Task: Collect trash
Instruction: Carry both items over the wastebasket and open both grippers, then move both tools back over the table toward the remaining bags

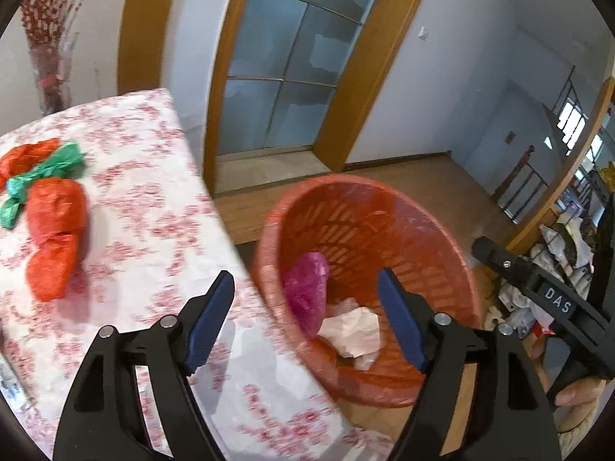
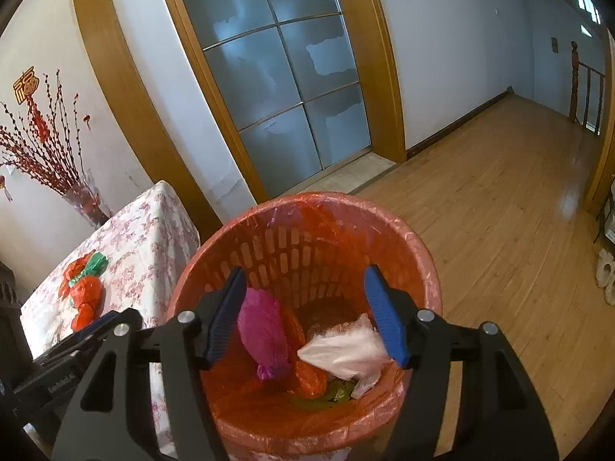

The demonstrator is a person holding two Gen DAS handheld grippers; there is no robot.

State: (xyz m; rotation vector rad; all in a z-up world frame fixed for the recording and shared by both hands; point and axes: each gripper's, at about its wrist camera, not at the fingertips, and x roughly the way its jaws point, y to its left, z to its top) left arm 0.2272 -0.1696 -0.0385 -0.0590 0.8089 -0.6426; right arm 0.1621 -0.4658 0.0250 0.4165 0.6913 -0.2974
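Note:
An orange slatted bin (image 2: 423, 253) with a thin liner stands on the floor beside the table. Inside lie a magenta bag (image 2: 265, 330), crumpled white paper (image 2: 342, 353) and an orange bag (image 2: 307, 376). My right gripper (image 2: 305, 270) hangs open over the bin's mouth, nothing pressed between its blue pads. My left gripper (image 1: 305, 274) is open too, straddling the table edge and the bin (image 1: 265, 253), where the magenta bag (image 1: 307, 288) and white paper (image 1: 353, 330) show. Red bags (image 1: 57, 223) tied with a green bag (image 1: 57, 161) rest on the floral tablecloth (image 1: 153, 192).
A vase of red branches (image 2: 80, 196) stands at the table's far corner by the wall. A frosted glass door (image 2: 276, 77) in a wooden frame lies ahead. Wooden floor (image 2: 499, 211) stretches right of the bin. A cluttered rack (image 1: 569, 246) sits at the right.

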